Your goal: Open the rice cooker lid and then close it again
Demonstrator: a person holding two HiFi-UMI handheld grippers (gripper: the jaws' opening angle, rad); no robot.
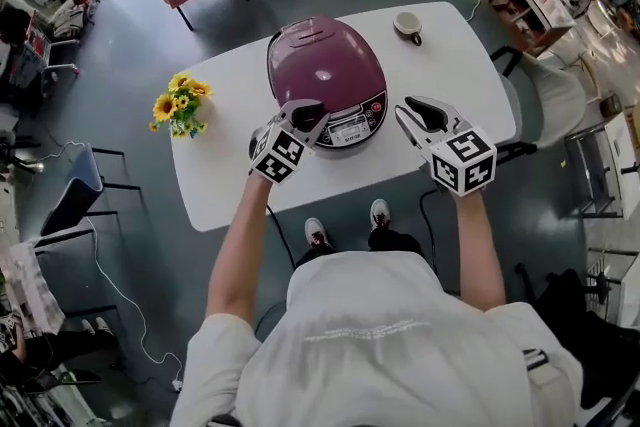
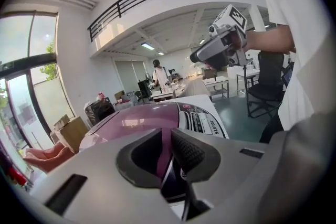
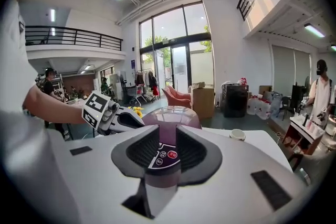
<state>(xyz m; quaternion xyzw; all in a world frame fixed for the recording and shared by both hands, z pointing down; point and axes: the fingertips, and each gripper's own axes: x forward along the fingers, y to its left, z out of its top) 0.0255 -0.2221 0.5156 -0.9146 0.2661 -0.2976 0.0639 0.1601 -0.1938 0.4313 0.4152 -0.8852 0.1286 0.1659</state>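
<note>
On the white table (image 1: 440, 45): purple rice cooker (image 1: 325, 65) at centre, lid (image 1: 318, 50) down.
Left gripper (image 1: 308, 111) sits at the cooker's 7 o'clock, jaws narrowly apart and empty. Right gripper (image 1: 418, 110) stands clear at 4 o'clock, jaws part-open and empty. The shut lid fits either pre-release or just-reclosed. In both cases, keep tips off the control panel (image 1: 352, 127). Only the right gripper view shows its red button (image 3: 172, 154).

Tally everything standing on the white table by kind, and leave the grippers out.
purple rice cooker: 1
cup: 1
bunch of sunflowers: 1
Total: 3
</note>
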